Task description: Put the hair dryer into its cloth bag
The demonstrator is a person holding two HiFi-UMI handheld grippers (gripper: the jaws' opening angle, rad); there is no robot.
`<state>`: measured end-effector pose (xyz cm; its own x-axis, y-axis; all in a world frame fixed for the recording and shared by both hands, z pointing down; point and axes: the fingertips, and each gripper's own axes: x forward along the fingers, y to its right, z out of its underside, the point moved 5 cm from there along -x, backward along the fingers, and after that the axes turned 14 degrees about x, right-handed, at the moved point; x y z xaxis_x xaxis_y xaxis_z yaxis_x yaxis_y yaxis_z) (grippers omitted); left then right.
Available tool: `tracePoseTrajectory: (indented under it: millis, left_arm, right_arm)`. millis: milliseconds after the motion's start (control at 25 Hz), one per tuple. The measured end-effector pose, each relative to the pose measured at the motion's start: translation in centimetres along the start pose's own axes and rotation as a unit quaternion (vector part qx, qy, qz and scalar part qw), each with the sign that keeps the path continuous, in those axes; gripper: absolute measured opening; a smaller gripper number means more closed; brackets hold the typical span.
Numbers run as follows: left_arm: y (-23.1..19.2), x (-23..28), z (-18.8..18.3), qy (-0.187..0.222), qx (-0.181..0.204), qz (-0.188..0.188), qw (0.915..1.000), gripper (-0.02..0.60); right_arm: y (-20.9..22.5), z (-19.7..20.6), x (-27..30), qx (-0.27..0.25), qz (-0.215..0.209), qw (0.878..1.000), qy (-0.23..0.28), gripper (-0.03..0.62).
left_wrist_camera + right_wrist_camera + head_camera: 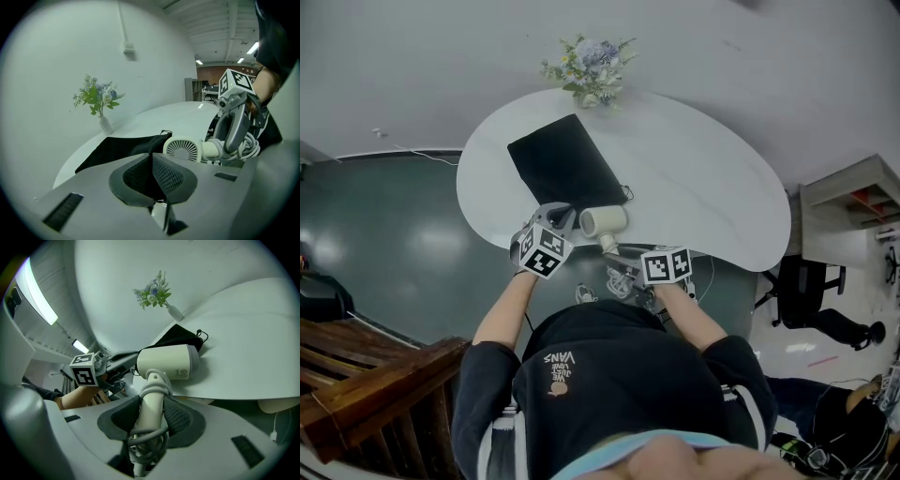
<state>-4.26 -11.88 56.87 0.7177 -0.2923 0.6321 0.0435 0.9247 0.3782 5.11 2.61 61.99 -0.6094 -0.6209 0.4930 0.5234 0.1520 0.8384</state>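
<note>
Right claw (152, 404): clamped on hair dryer (168, 363) handle; rigid, smooth, probably head-heavy.
Left claw (151, 159): pinching limp cloth bag (117, 149) edge; bag trails ahead.

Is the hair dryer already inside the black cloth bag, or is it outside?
Outside. The whole white hair dryer shows in the open beside the cloth bag, with its handle clamped in the right gripper.

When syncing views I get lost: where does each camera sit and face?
Head view: on the person's head, steeply down at the table; arms, chest show.
Left gripper view: on left hand-held gripper, along jaws shut on cloth bag; right hand shows.
Right gripper view: on right hand-held gripper, along jaws gripping hair dryer; left forearm shows.
All share cloth bag, hair dryer, flowers.
</note>
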Motion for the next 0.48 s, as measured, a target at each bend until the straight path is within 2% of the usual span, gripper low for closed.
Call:
tracePoseTrajectory:
  millis: [480]
  left_arm:
    - [0.4,-1.3,0.1,0.031,0.029,0.013,0.9990,0.034]
  right_arm:
    - [-2.2,-2.0,3.2,-0.019,0.046,0.999,-0.021,0.184]
